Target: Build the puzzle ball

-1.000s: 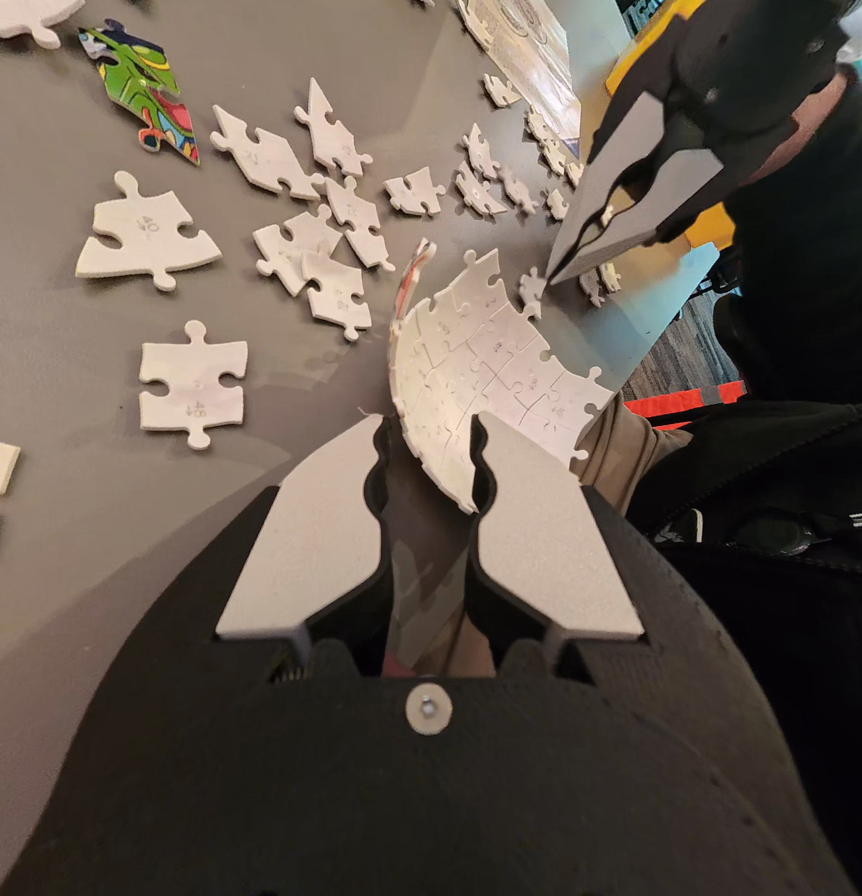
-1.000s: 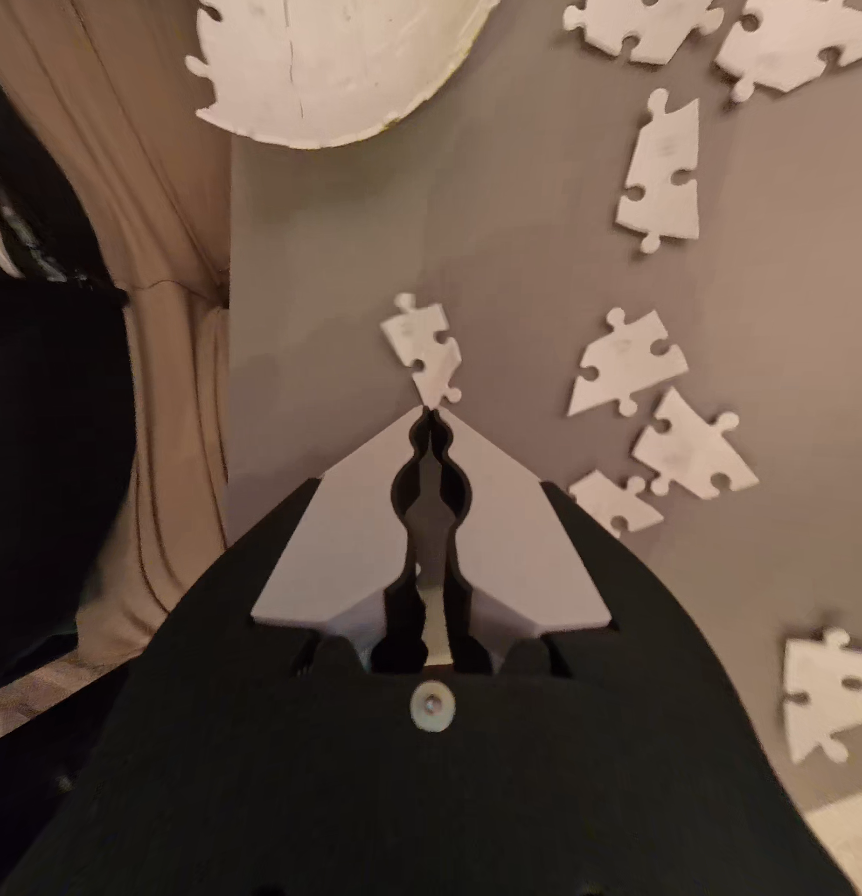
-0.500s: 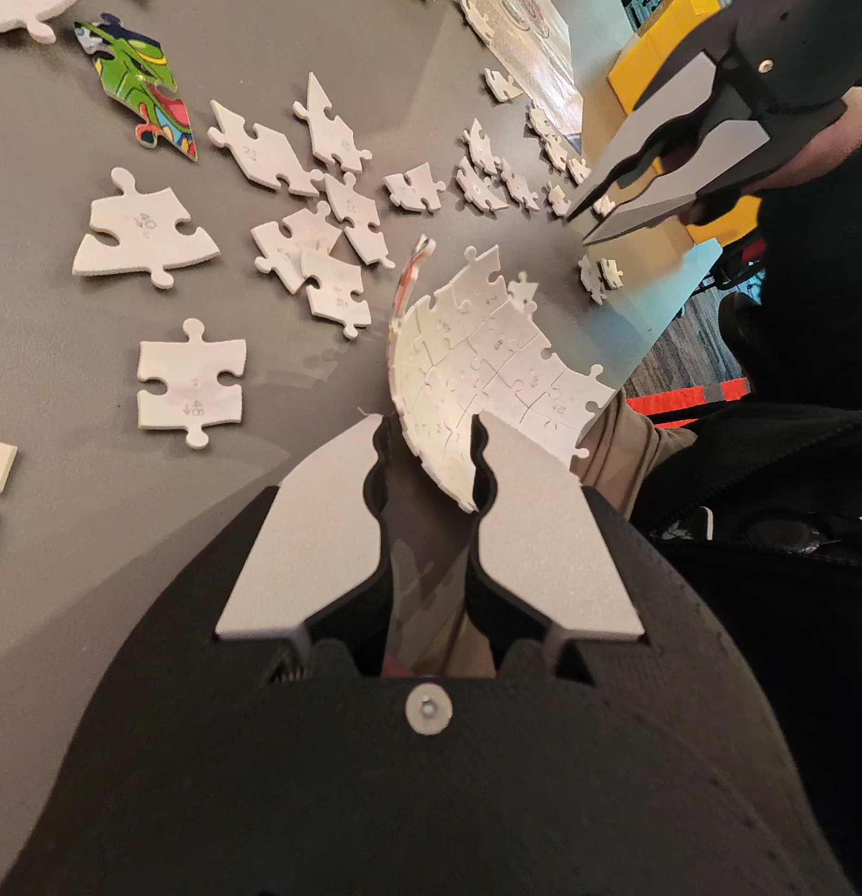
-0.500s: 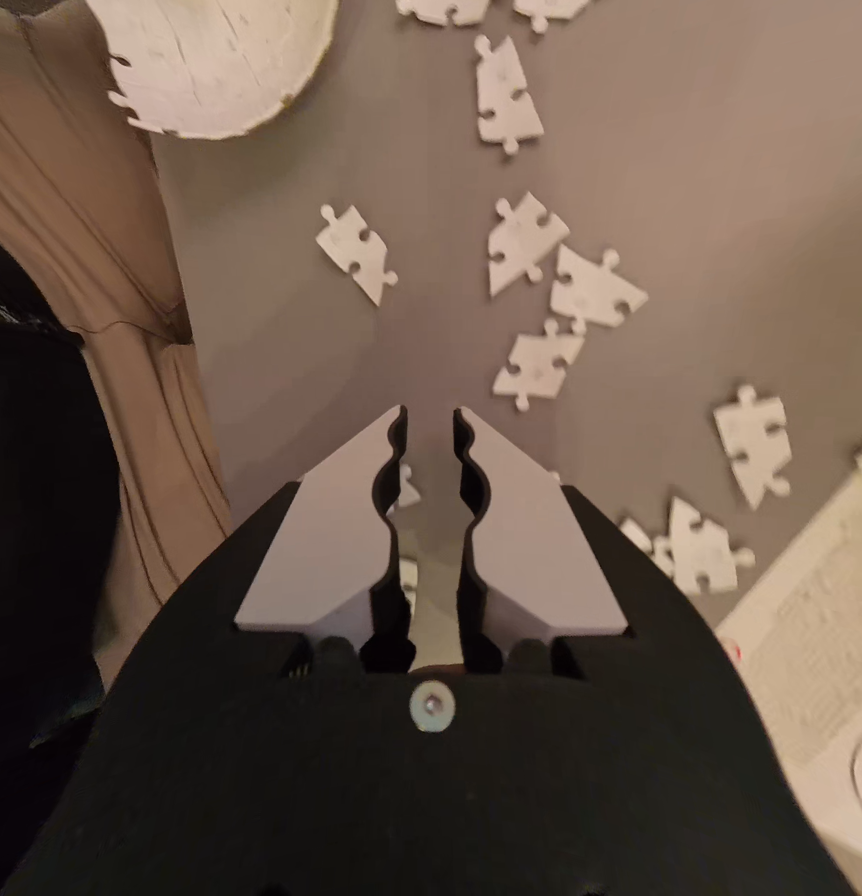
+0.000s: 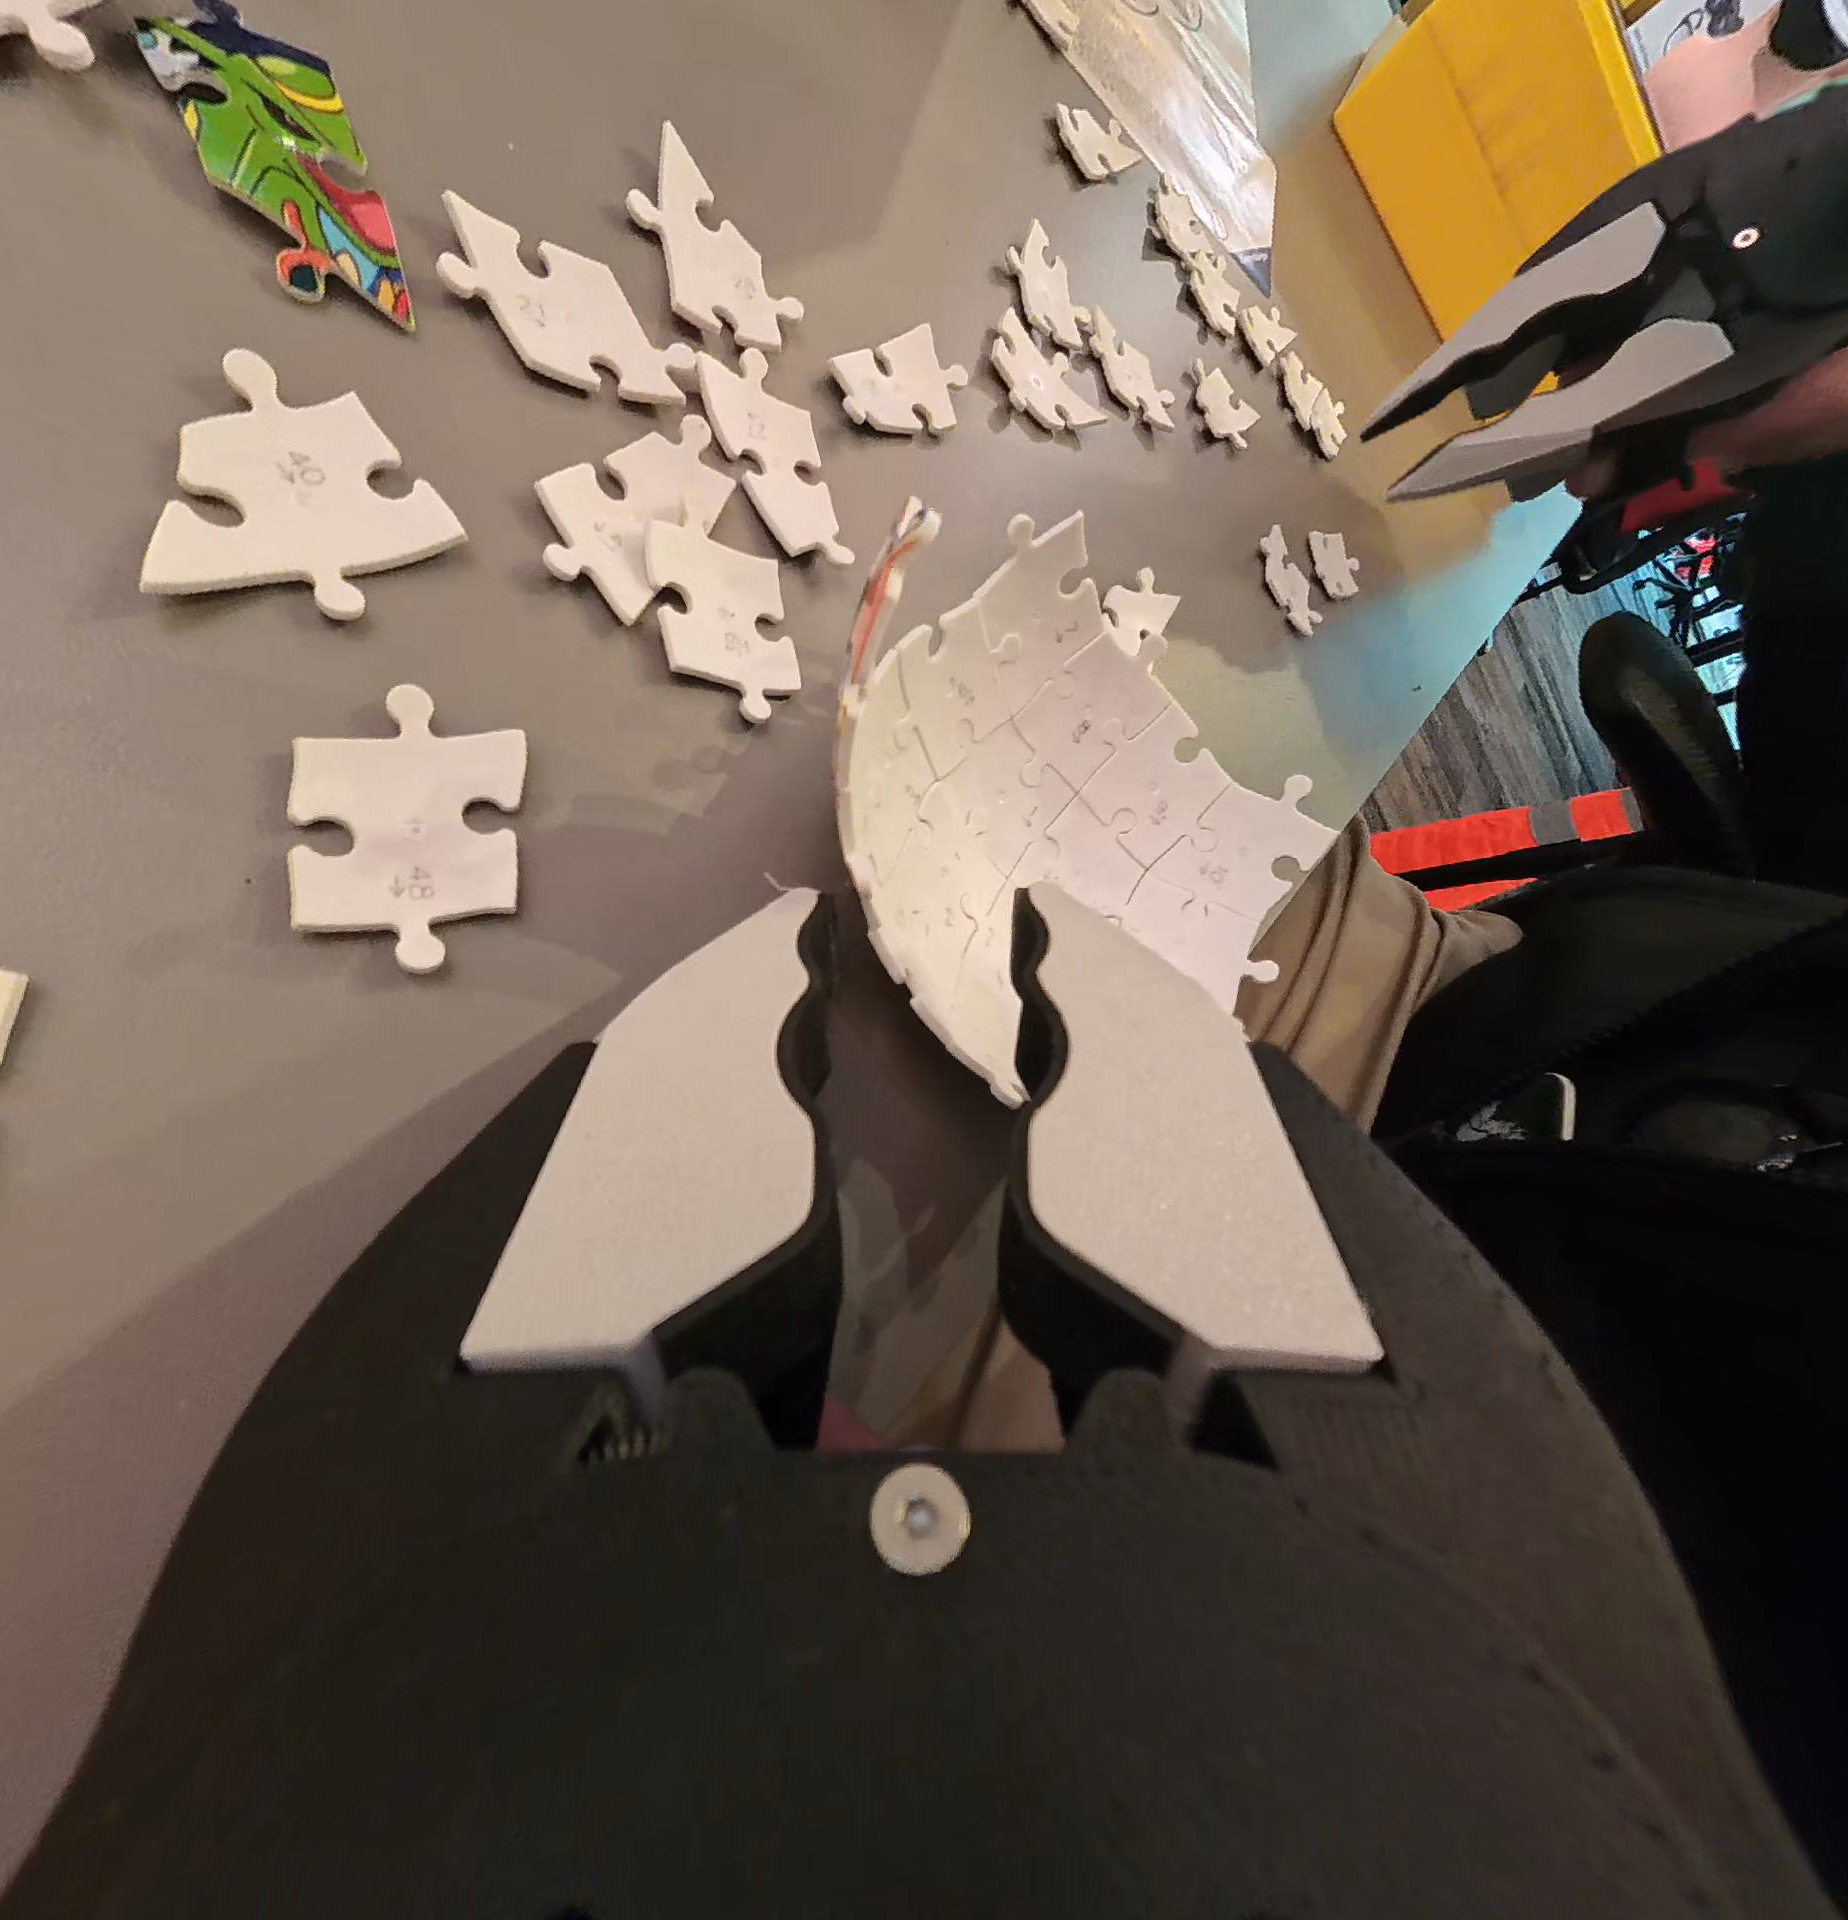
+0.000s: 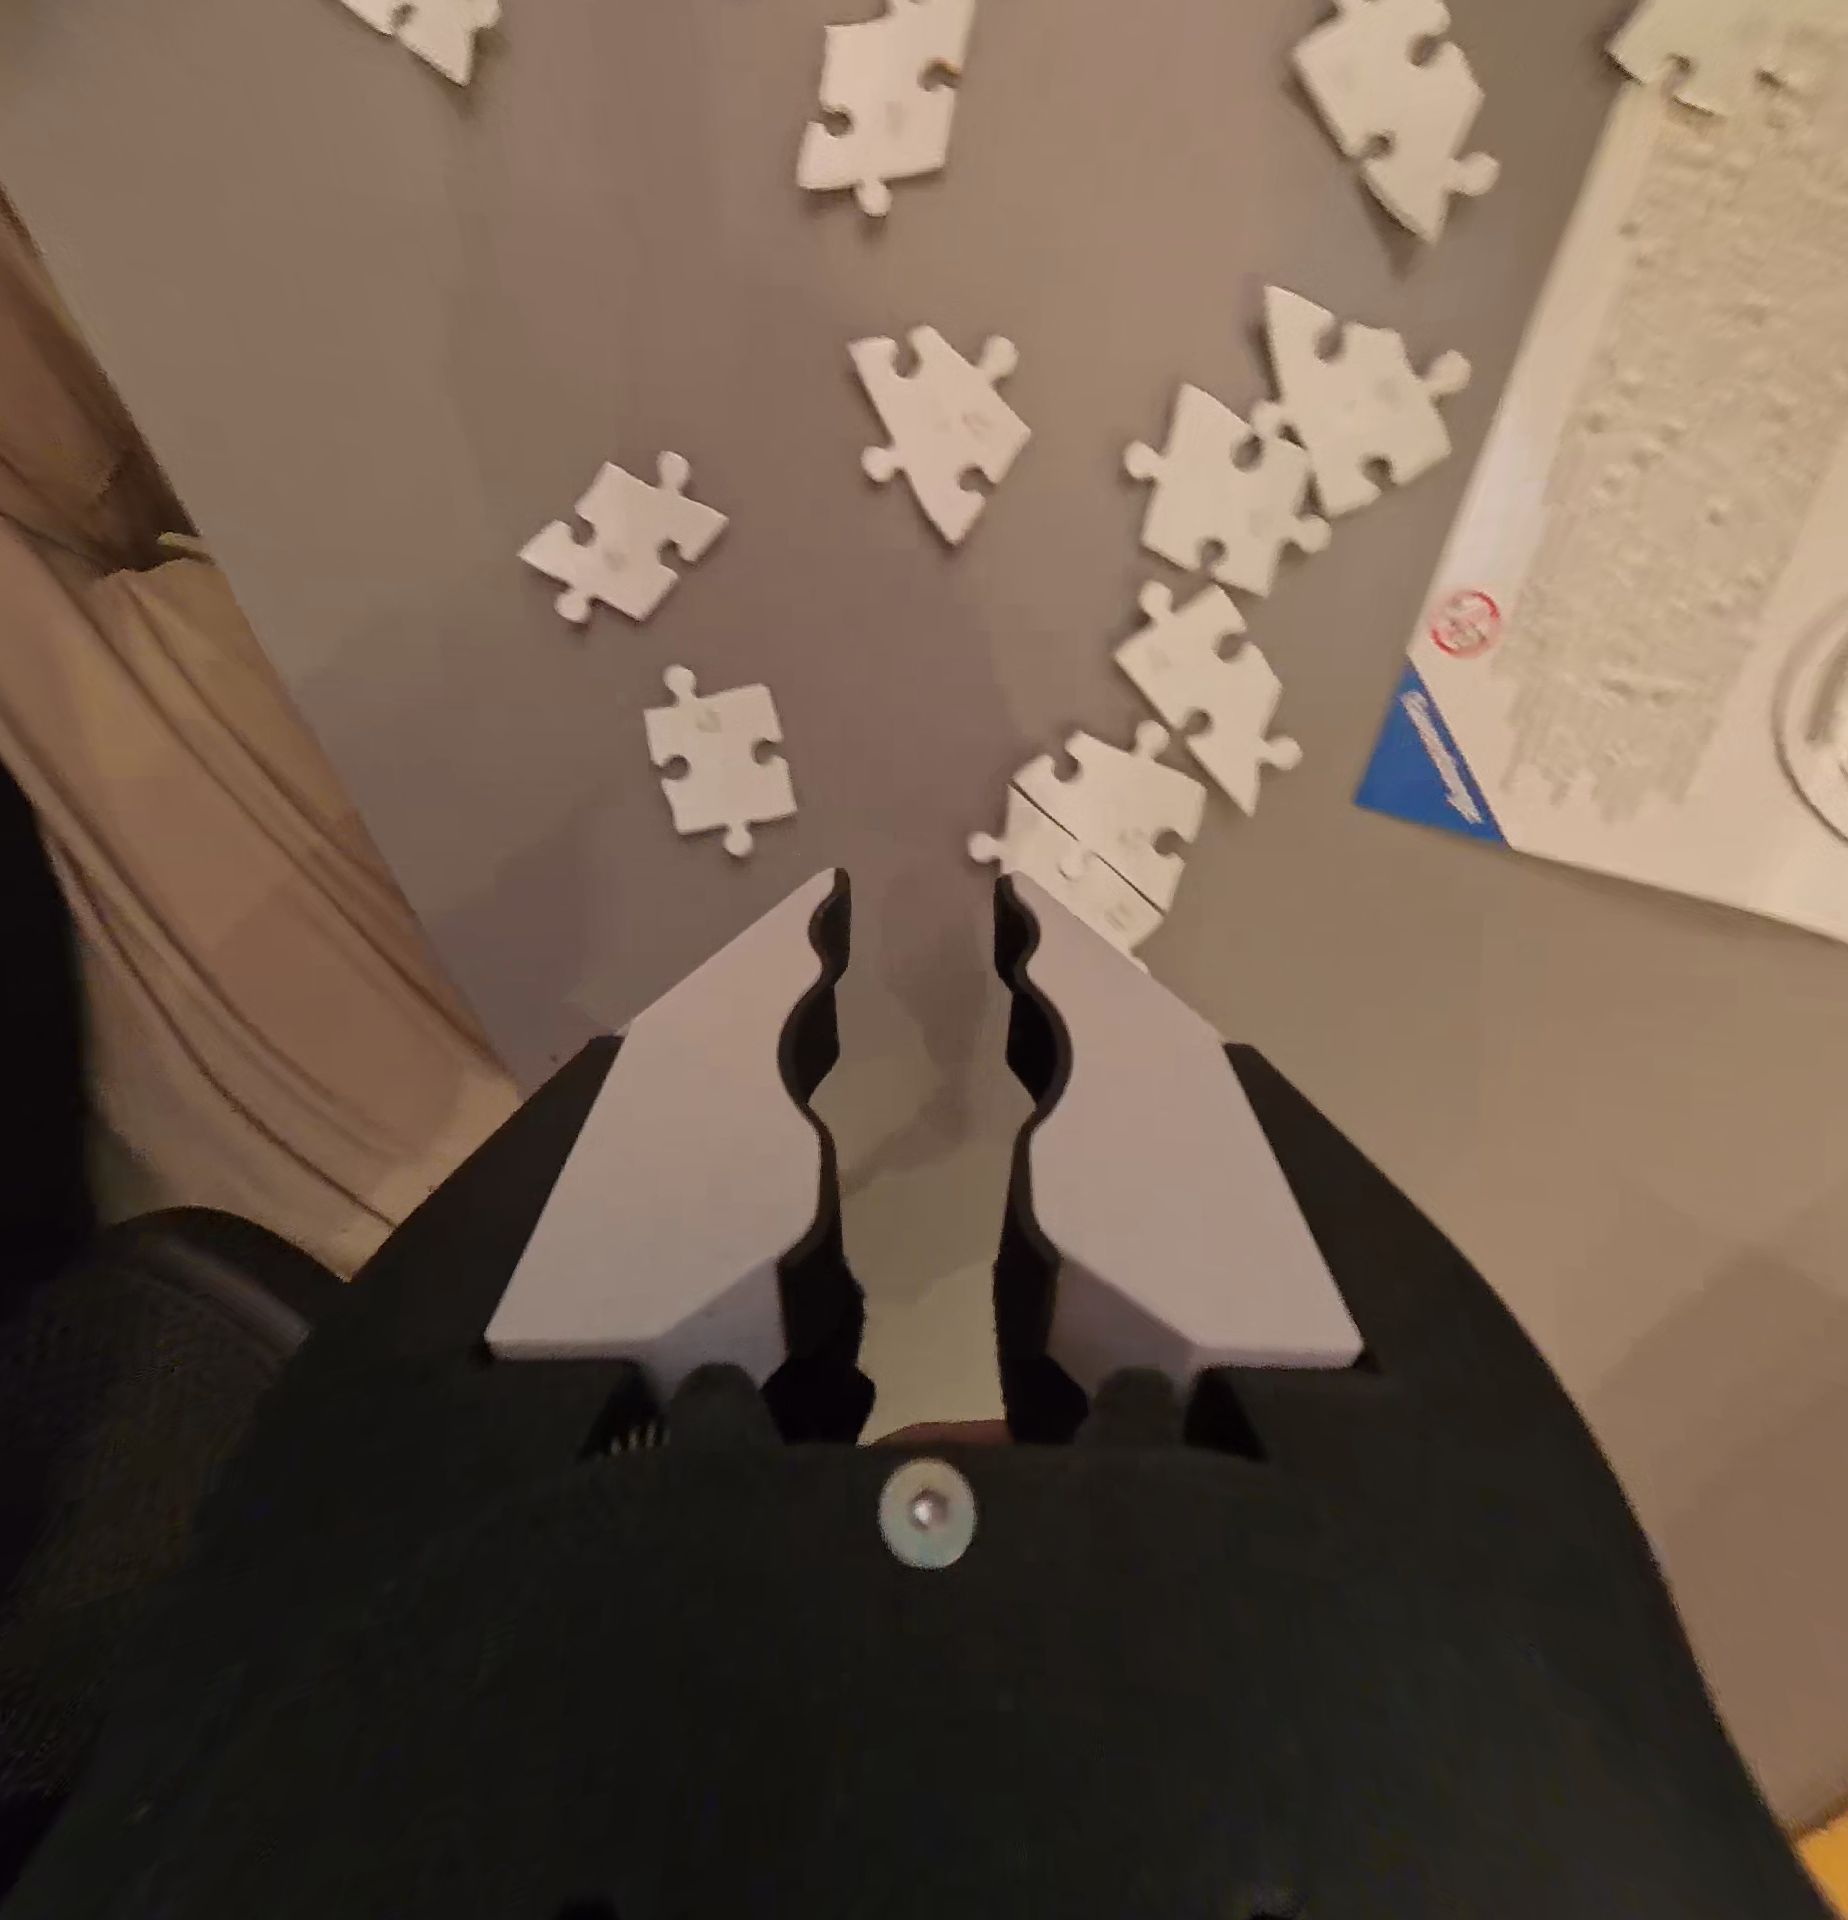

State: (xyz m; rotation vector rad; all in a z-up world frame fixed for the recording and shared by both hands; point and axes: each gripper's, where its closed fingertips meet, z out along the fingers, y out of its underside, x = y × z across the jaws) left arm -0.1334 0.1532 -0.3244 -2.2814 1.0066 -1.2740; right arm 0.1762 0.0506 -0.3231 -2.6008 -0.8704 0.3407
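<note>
A partly built puzzle ball, a curved white shell [image 5: 1055, 769] of joined pieces, stands on its edge on the grey table [image 5: 120, 1195]. My left gripper [image 5: 920, 914] is open with the shell's near edge between its fingers, against the right finger [image 5: 1159, 1143]. A small loose piece [image 5: 1138, 613] lies at the shell's far rim. My right gripper [image 6: 920, 883] is open and empty above loose white pieces [image 6: 717, 764]. It also shows in the left wrist view [image 5: 1379, 464], to the right of the shell and clear of it.
Many loose white pieces [image 5: 406, 821] lie face down across the table, and one coloured piece [image 5: 286, 177] lies far left. A printed instruction sheet [image 6: 1678, 468] lies at the right. A yellow box [image 5: 1491, 135] stands beyond it. A person's beige trouser leg [image 6: 120, 779] is at the table edge. The tips of one gripper are about 35 centimetres away from the tips of the other. The right gripper is farther from the small loose piece [image 5: 1138, 613], some 20 centimetres, than the left, some 12 centimetres.
My right gripper was shut at a small piece by the shell; it has opened, left the piece on the table and moved away right over other pieces. The left gripper and shell have held still.
</note>
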